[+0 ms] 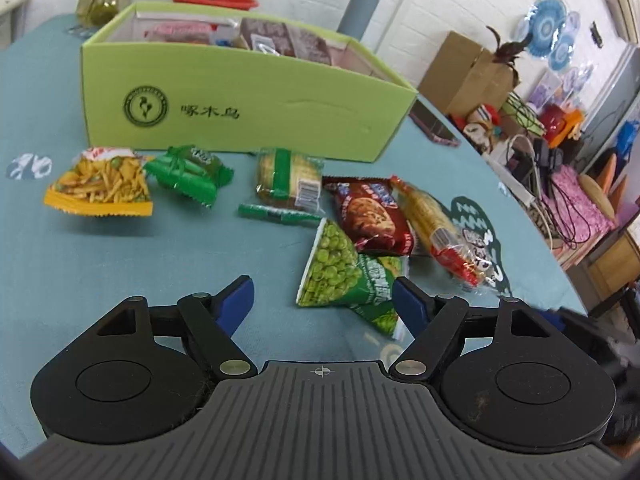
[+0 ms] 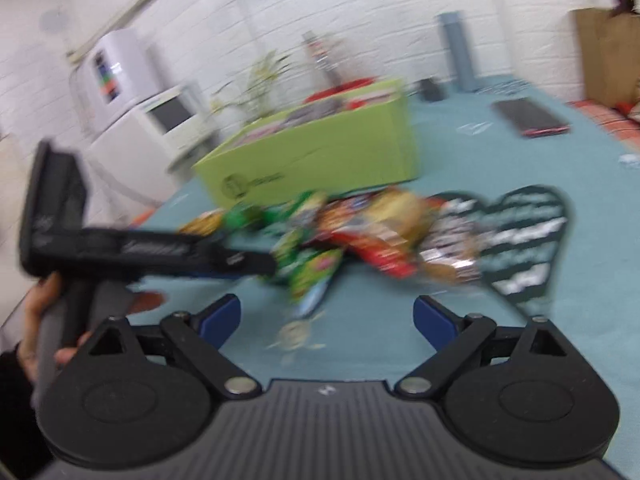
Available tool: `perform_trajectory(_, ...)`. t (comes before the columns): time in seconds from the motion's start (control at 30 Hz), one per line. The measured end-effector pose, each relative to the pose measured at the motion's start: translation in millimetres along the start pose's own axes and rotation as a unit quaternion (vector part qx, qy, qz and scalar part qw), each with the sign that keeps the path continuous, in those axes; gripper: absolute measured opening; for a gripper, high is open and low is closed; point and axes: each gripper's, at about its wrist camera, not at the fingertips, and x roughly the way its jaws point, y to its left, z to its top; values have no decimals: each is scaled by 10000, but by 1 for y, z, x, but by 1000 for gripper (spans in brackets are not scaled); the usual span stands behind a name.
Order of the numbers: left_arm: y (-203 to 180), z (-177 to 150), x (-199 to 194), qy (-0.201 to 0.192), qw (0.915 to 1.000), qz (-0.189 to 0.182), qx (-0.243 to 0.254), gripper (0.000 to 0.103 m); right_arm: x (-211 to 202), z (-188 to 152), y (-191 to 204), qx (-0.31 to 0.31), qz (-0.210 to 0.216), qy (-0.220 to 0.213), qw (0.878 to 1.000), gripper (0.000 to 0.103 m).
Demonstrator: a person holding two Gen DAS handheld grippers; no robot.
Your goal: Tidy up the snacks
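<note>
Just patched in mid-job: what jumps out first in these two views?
The lime-green box stands at the back of the teal table, already holding some packets. In front of it loose snacks lie scattered: a yellow chips bag to the left, a green pea bag nearest the left gripper. Both it and the right gripper hang open and empty; the right view is blurred.

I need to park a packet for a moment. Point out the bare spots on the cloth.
Bare cloth lies between the chips bag and the left gripper, and left of the pea bag. Crowded: the cookie pack and neighbours in front of the green box, toward its right end.
</note>
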Motion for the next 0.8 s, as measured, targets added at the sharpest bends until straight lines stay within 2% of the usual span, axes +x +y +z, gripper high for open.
perform_trajectory(0.07,0,6,1,-25,10000,8,32,61,18,2,16,-327,83,183,9993,94)
perform_trajectory(0.17,-4,16,8,14,9992,-29,397,62,48,12,28,-633,66,373,9973,94)
perform_trajectory(0.27,-7,19,19,160,9979,40,620,57,69,21,31,-742,-58,430,9963,94)
perform_trajectory(0.37,0,18,21,201,9982,-71,555,46,75,24,34,-785,41,500,9957,94)
perform_trajectory(0.4,2,18,19,201,9983,-122,527,35,74,22,38,-787,96,531,9954,94)
perform_trajectory(0.43,4,17,16,191,9985,-137,503,31,72,20,42,-814,124,556,9951,94)
perform_trajectory(0.53,12,11,5,168,9986,-78,505,23,62,9,57,-784,330,597,9946,94)
perform_trajectory(0.67,23,-3,-14,148,9985,-111,510,23,52,-8,83,-893,586,686,9919,94)
perform_trajectory(0.8,30,-14,-35,12,9992,50,394,32,43,-17,100,-1139,402,653,9905,94)
